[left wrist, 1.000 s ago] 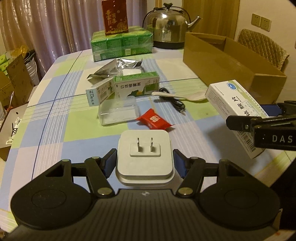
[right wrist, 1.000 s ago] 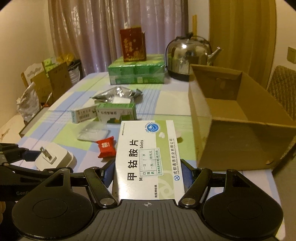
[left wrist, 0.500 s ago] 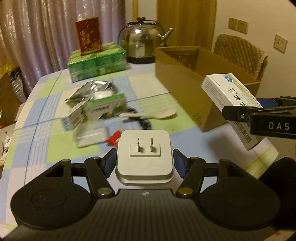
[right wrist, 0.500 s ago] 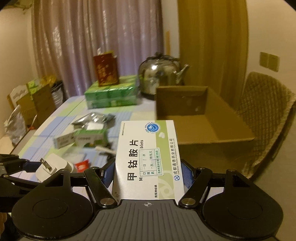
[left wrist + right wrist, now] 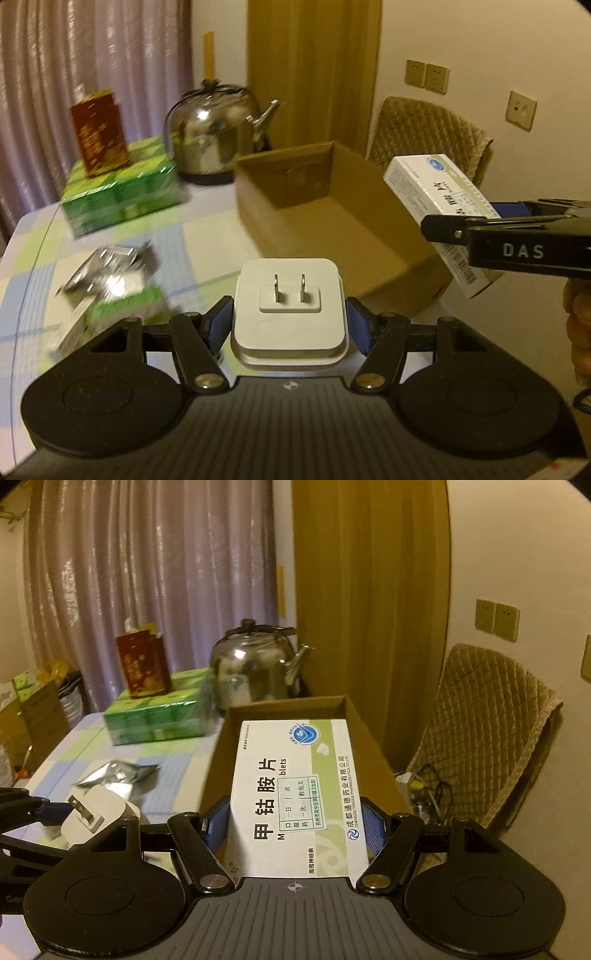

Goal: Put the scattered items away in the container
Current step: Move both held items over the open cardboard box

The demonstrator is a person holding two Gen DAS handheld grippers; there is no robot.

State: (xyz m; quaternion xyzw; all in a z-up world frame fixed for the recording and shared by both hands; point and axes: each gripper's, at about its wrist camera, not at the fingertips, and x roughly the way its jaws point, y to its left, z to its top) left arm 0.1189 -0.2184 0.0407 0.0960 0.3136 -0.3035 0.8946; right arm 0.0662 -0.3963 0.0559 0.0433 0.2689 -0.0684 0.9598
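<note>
My left gripper [image 5: 290, 325] is shut on a white plug adapter [image 5: 289, 306], prongs facing up, held above the table just short of the open cardboard box [image 5: 332, 236]. My right gripper [image 5: 293, 825] is shut on a white and green medicine box [image 5: 295, 797], which hangs at the near end of the cardboard box [image 5: 288, 709]. In the left wrist view the medicine box [image 5: 439, 210] and the right gripper [image 5: 480, 236] show at the right, beside the box's right wall. The right wrist view shows the adapter [image 5: 98, 810] at lower left.
A steel kettle [image 5: 218, 133] stands behind the box. A red carton [image 5: 98, 133] sits on a green pack [image 5: 122, 192]. A silver foil pouch [image 5: 107, 262] and a green box [image 5: 122, 310] lie on the checked tablecloth [image 5: 207, 229]. A quilted chair [image 5: 491, 731] stands at the right.
Both grippers rose and swung right toward the cardboard box, each still gripping its item. The scattered items slid off to the left of the views; the box now lies straight ahead.
</note>
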